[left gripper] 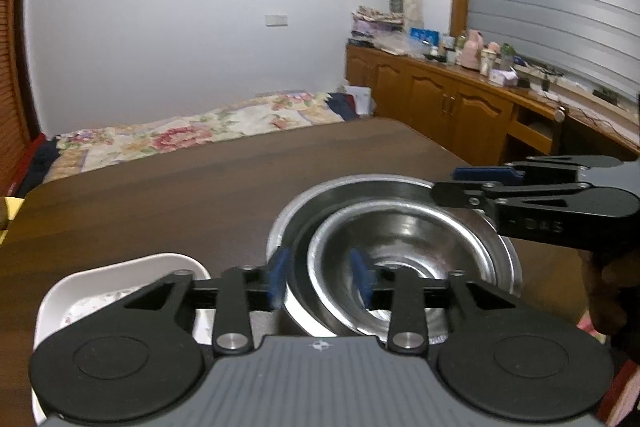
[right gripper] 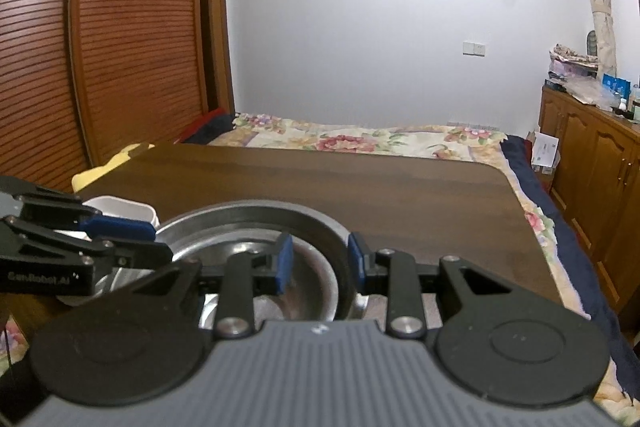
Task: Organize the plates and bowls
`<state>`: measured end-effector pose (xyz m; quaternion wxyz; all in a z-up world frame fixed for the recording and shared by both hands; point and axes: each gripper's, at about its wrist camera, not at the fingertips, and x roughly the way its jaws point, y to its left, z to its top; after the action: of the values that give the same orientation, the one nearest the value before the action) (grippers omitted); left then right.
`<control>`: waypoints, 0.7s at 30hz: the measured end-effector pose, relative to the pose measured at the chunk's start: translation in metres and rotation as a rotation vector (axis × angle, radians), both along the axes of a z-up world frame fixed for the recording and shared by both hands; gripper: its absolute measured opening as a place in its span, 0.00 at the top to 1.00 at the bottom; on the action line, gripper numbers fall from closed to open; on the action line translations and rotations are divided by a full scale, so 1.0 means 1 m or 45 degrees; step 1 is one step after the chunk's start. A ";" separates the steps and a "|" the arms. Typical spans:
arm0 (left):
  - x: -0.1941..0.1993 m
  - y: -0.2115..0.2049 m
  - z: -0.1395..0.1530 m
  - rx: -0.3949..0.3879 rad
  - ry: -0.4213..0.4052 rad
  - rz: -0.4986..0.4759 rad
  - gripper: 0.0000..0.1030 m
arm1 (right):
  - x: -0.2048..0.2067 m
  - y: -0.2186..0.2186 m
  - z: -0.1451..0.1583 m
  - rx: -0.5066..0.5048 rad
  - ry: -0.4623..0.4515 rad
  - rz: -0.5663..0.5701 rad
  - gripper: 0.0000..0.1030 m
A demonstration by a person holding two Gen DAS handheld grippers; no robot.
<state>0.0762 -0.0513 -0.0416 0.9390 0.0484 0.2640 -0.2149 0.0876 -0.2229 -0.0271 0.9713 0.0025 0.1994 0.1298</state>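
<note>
Steel bowls (left gripper: 400,251), a smaller one nested in a wider one, sit low and right of centre in the left wrist view on the dark wooden table (left gripper: 200,187), just right of a white dish (left gripper: 120,279) at lower left. Left gripper (left gripper: 320,279) straddles the near rims with its blue pads spread and not pressing, while the right gripper (right gripper: 320,263) pinches the wide bowl's wall from the other side. Beyond the table lie a flowered bedspread (right gripper: 360,139) at mid-frame and a cluttered wooden cabinet (left gripper: 460,99) at right.
</note>
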 end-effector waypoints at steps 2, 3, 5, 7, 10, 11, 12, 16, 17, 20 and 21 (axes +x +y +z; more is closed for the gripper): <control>-0.002 0.001 0.002 -0.009 -0.023 0.025 0.42 | -0.005 -0.004 0.002 0.024 -0.018 -0.002 0.62; -0.003 0.002 0.003 -0.017 -0.033 0.040 0.38 | -0.006 -0.005 0.002 0.033 -0.026 -0.005 0.58; -0.005 0.002 0.002 -0.029 -0.047 0.069 0.31 | -0.008 -0.007 0.002 0.043 -0.044 -0.010 0.52; -0.007 0.002 0.000 -0.038 -0.062 0.101 0.27 | -0.008 -0.009 -0.001 0.037 -0.065 -0.027 0.49; -0.008 0.004 -0.003 -0.063 -0.068 0.149 0.27 | -0.008 -0.013 -0.007 0.047 -0.083 -0.046 0.47; -0.009 0.004 -0.005 -0.076 -0.070 0.161 0.27 | -0.007 -0.014 -0.010 0.053 -0.085 -0.049 0.46; -0.009 0.004 -0.006 -0.085 -0.070 0.173 0.27 | -0.006 -0.016 -0.014 0.064 -0.087 -0.053 0.42; -0.007 0.003 -0.010 -0.094 -0.074 0.214 0.27 | 0.001 -0.021 -0.026 0.103 -0.076 -0.057 0.39; -0.007 0.002 -0.011 -0.096 -0.070 0.221 0.27 | 0.002 -0.022 -0.029 0.109 -0.069 -0.058 0.39; -0.005 0.001 -0.011 -0.115 -0.065 0.236 0.28 | 0.005 -0.023 -0.036 0.124 -0.047 -0.057 0.39; -0.005 0.000 -0.012 -0.119 -0.066 0.236 0.29 | 0.006 -0.023 -0.037 0.127 -0.040 -0.054 0.39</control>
<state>0.0715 -0.0515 -0.0533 0.9626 -0.0147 0.2328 -0.1379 0.0932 -0.2460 -0.0644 0.9755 0.0531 0.1774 0.1189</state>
